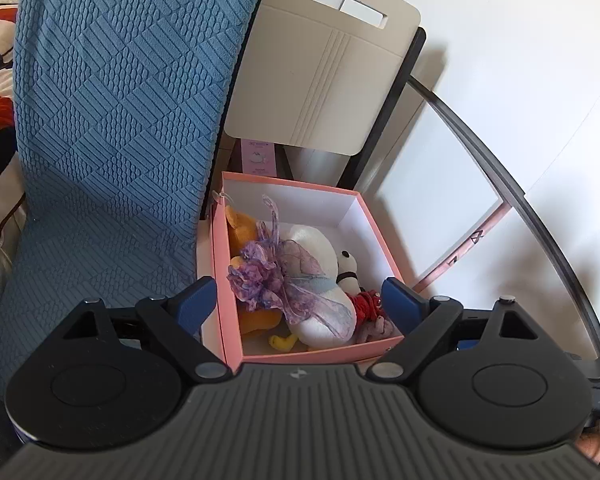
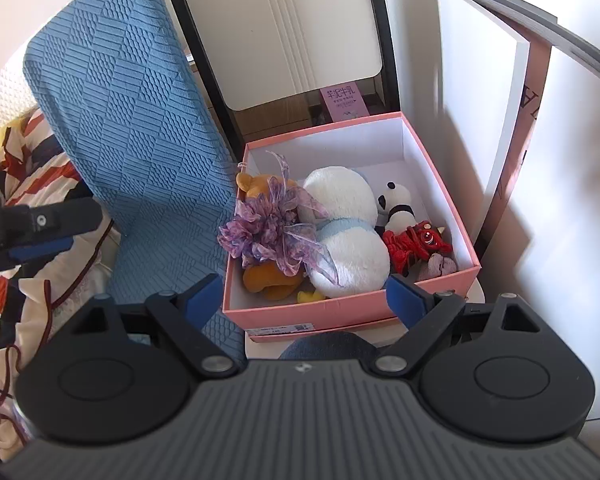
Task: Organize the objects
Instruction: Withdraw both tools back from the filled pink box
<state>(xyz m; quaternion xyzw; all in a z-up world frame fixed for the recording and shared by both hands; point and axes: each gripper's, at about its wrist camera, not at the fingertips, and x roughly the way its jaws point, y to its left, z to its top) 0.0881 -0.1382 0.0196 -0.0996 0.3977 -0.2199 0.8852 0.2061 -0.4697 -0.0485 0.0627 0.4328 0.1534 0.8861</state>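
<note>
1. Both claws are up over the pink box (image 2: 352,308), which sits with no lid on it, tucked between the blue quilted cushion (image 2: 140,128) and a white table edge.
2. The right gripper (image 2: 306,294) has its blue pads spread wide, nothing pinched between them, hanging just short of the box's near wall.
3. The left gripper (image 1: 296,300) is the same story: jaws gaping, empty, framing the box from its own side. You can catch its dark tip (image 2: 48,220) poking in at the far left of the right-hand view, over the patterned bedding (image 2: 40,184).
4. Inside the box it's crowded. A big white plush (image 2: 346,236) with a pale blue band lies across the middle.
5. Draped against it is a purple ribbon bow (image 2: 268,228), frilly, spilling over the box's left wall.
6. Under the bow, an orange plush (image 2: 268,276) pressed into the left side, with a bit of something yellow (image 2: 310,296) peeking out at the front.
7. On the right, a small panda (image 2: 398,204) leans beside the white plush, and just in front of it a red toy (image 2: 416,244) with horns, touching a pinkish-grey lump in the corner.
8. Behind the box stands a beige chair back (image 1: 320,76) with a black frame.
</note>
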